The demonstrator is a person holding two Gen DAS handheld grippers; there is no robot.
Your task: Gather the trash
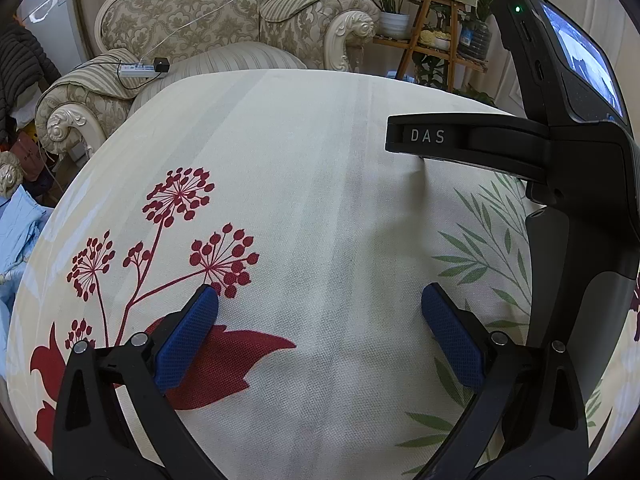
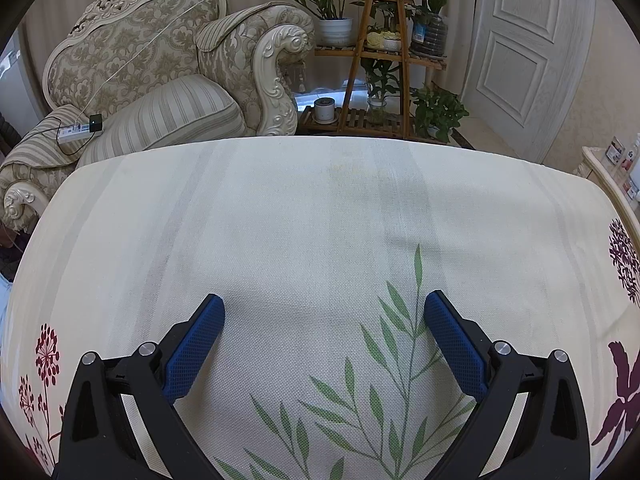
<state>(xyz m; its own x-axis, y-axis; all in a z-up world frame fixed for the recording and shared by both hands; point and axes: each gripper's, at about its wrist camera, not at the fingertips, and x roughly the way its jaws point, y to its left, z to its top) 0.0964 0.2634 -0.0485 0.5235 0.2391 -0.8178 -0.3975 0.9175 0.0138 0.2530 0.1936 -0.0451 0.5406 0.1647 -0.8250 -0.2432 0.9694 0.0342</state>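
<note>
No trash shows in either view. My left gripper [image 1: 319,300] is open and empty, low over a table covered with a cream cloth [image 1: 304,168] printed with red flowers and green leaves. My right gripper [image 2: 324,308] is open and empty over the same cloth [image 2: 304,208], above a green leaf print. The right gripper's black body [image 1: 560,152], marked DAS, shows at the right of the left wrist view, its finger resting close to the cloth.
An ornate cream armchair [image 2: 160,80] stands beyond the table's far edge, with a power strip [image 2: 80,130] on its arm. A wooden plant stand [image 2: 380,60] with pots is at back right, beside a white door [image 2: 528,48]. Blue cloth [image 1: 16,232] lies left.
</note>
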